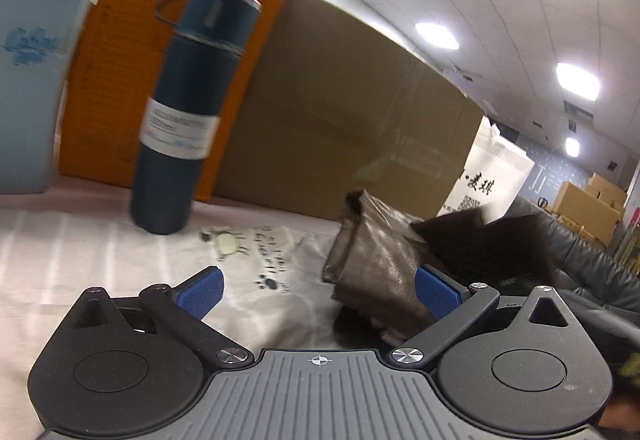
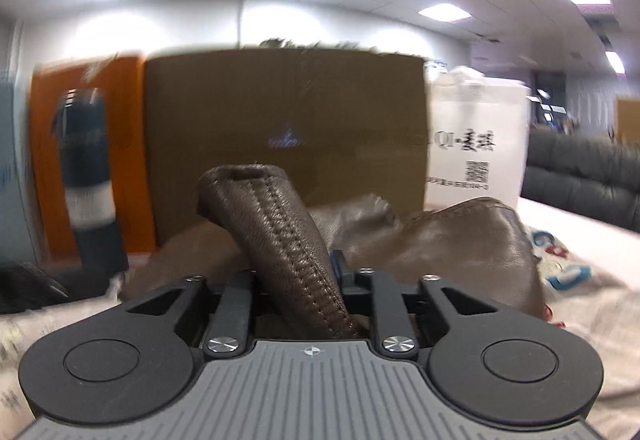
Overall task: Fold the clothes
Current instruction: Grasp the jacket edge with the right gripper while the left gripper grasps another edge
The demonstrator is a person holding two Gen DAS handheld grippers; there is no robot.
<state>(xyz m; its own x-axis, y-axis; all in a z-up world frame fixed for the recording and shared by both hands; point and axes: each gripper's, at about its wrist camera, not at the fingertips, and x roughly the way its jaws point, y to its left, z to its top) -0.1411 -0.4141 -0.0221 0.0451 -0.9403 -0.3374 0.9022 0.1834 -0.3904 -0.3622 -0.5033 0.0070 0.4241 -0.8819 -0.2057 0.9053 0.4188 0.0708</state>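
- Here the right gripper (image 2: 298, 272) is clamped narrow on a stitched seam of the brown leather garment (image 2: 460, 240), at centre frame.
- The left gripper (image 1: 320, 290) stands wide, holding nothing; the garment's edge (image 1: 372, 264) lies against its right pad.
- Best close left on that edge before lifting, clear of the blue flask (image 1: 180, 120) at upper left.

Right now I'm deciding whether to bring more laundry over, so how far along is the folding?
Early. Nothing looks folded: the brown leather garment lies bunched on the printed cloth. In hand: the right gripper has its jaws clamped on a stitched seam; the left gripper is open beside it. All folds remain.
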